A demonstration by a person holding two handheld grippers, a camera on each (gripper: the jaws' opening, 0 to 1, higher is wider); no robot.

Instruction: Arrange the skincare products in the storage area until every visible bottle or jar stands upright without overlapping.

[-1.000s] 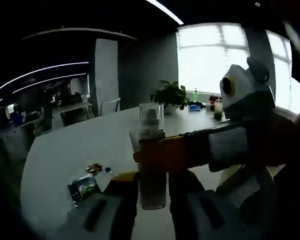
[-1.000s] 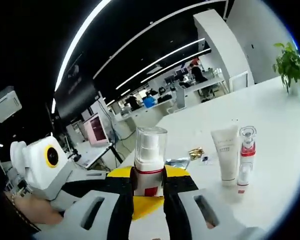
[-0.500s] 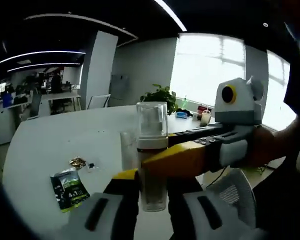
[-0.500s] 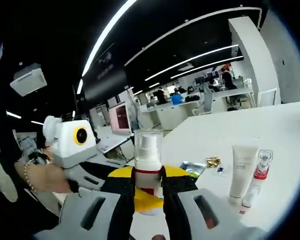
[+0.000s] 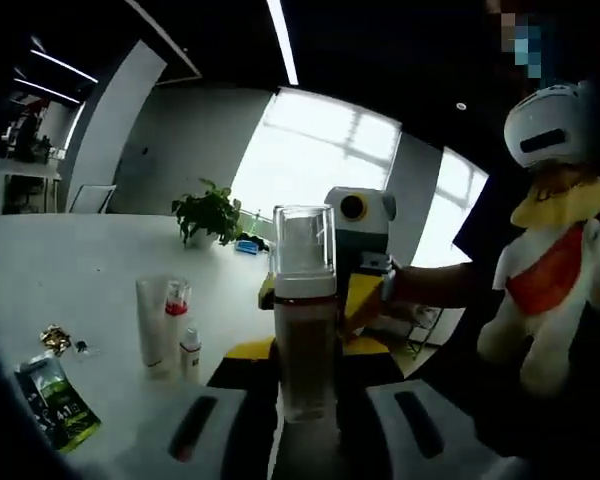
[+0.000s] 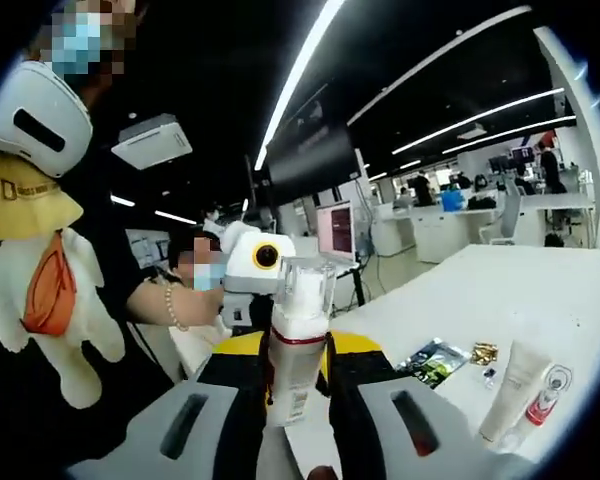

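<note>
Left gripper: jaws closed tightly around the lower body of the pump bottle, which stands upright between them, lifted above the white table.
Right gripper: jaws clamped on the same pump bottle from the opposite side; the bottle leans slightly in this view, its clear cap uppermost and a red band below the collar.
Opposite gripper, left gripper view: the right gripper appears just behind the bottle, held by a hand.
Opposite gripper, right gripper view: the left gripper sits behind the bottle, with a braceleted hand on it.
White tube: upright on the table, cap down, also seen in the right gripper view.
Small red-banded bottle: upright, just beside the tube.
Green sachet: flat on the table, near a gold wrapper.
Plush toy: hangs on the person's front.
</note>
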